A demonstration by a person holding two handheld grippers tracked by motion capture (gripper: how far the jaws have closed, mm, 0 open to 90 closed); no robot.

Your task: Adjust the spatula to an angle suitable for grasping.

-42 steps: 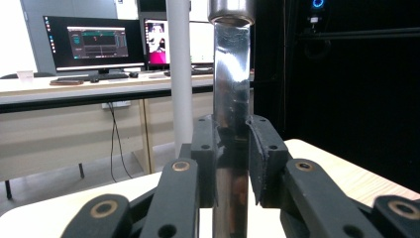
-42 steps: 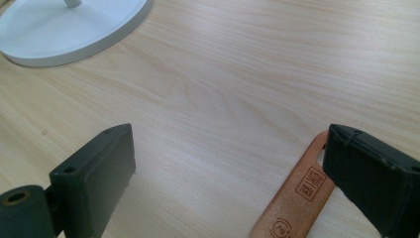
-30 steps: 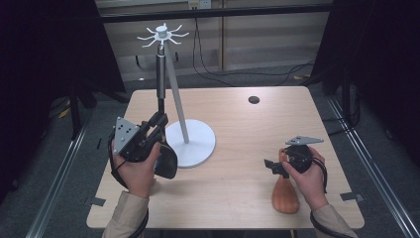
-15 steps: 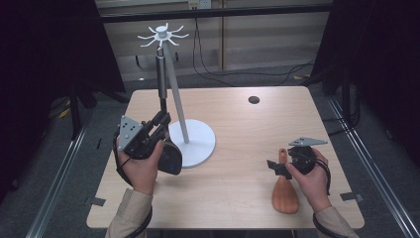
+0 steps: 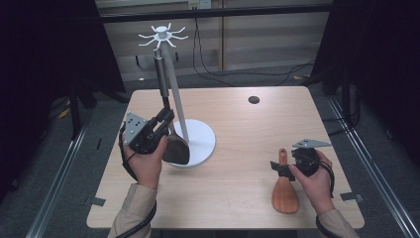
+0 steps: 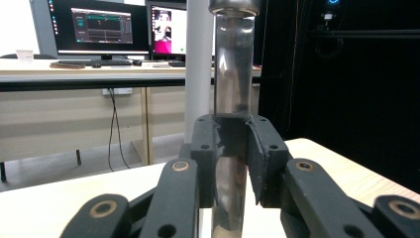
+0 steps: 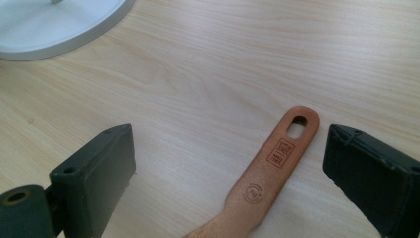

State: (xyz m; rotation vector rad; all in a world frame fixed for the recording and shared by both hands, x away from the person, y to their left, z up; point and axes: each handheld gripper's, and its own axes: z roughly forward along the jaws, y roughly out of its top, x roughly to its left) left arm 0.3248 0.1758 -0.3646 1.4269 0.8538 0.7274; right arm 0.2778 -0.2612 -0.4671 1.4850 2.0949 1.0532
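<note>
Overhead, the ladle point(image 5: 171, 134) shows its bowl; left gripper point(image 6: 232, 148) view, just handle.

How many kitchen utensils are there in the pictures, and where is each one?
2. A dark ladle is held by the left tongs beside the white stand. A wooden rice paddle lies on the table between the open right tongs.

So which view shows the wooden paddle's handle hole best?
The right gripper view: the hole lies close and sharp between the open right claw. The high view shows the whole paddle small, its hole unclear.
</note>
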